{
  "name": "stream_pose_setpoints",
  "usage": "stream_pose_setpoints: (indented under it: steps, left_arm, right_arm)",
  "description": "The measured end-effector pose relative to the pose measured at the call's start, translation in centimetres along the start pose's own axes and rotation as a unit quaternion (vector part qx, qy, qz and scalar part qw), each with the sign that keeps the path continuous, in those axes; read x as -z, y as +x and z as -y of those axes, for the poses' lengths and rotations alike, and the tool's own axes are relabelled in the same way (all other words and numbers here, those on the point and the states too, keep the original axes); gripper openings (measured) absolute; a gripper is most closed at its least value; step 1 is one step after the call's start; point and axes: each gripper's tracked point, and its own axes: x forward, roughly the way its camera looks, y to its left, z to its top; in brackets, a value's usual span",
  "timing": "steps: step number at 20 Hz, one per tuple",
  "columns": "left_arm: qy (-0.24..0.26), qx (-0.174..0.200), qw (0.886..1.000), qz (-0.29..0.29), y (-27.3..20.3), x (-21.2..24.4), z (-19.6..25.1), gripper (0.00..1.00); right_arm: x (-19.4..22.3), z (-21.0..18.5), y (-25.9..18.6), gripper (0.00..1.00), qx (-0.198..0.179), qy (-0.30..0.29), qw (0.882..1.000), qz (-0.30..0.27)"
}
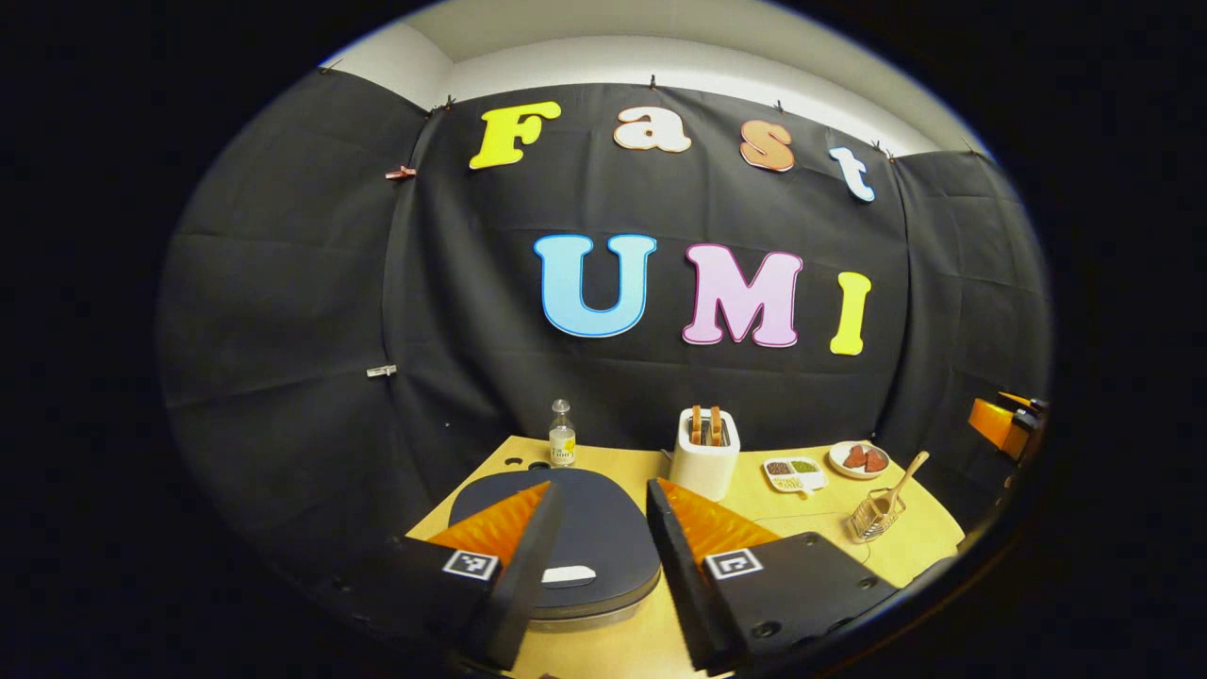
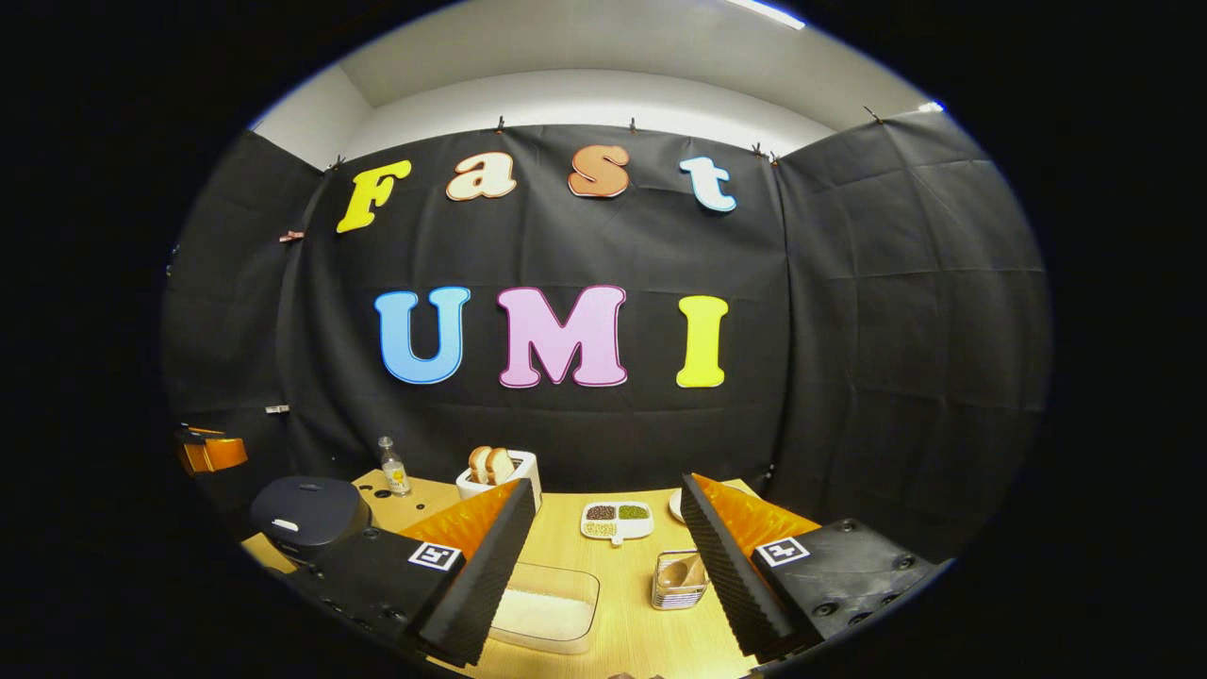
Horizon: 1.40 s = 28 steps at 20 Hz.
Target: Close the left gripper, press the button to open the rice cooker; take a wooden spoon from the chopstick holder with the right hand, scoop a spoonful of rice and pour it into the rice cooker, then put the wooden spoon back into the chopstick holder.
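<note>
Wooden spoon (image 1: 902, 478) leans up-right in chopstick holder (image 1: 877, 516), bowl probably down | my left gripper (image 1: 603, 514), right gripper (image 2: 603, 528) gape empty

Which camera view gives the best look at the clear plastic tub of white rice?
The right gripper view: the clear plastic tub of white rice lies close between that right gripper's open fingers. In the left gripper view I cannot make it out.

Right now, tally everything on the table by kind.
Appliances: 2, dark round rice cooker, white toaster
Dishes: 2, white divided dish, white plate
Clear glass bottle: 1
Clear plastic rice tray: 1
Wire chopstick holder: 1
Wooden spoon: 1
Total: 8
</note>
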Motion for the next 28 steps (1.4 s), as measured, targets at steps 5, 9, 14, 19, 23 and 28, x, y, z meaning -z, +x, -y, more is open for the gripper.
stream_pose_setpoints:
  steps: [5,9,14,19,23,28]
  left_arm:
    - [-0.012,0.016,0.999,-0.038,1.6,2.3,-2.4,0.31]
    - [-0.049,0.027,0.996,-0.074,3.4,5.2,-3.9,0.07]
    - [-0.061,0.060,0.986,-0.144,5.1,10.2,-4.0,0.06]
    - [-0.030,0.094,0.979,-0.179,5.5,13.0,-2.9,0.06]
    - [-0.017,0.094,0.978,-0.184,5.2,13.9,-2.9,0.07]
    - [0.008,0.065,0.981,-0.183,5.4,14.4,-2.8,0.07]
  right_arm:
    - [0.7,0.7,-1.0,0.97,0.019,-0.001,1.000,-0.006]
    - [0.9,1.0,-2.3,0.97,0.039,-0.002,0.999,-0.011]
    - [1.4,1.1,-4.9,0.97,0.072,-0.010,0.997,-0.017]
    - [2.0,1.0,-7.3,0.97,0.105,-0.006,0.994,-0.024]
    - [2.1,0.7,-7.9,0.97,0.115,-0.012,0.993,-0.026]
    - [2.5,0.5,-6.7,0.97,0.100,-0.013,0.994,-0.032]
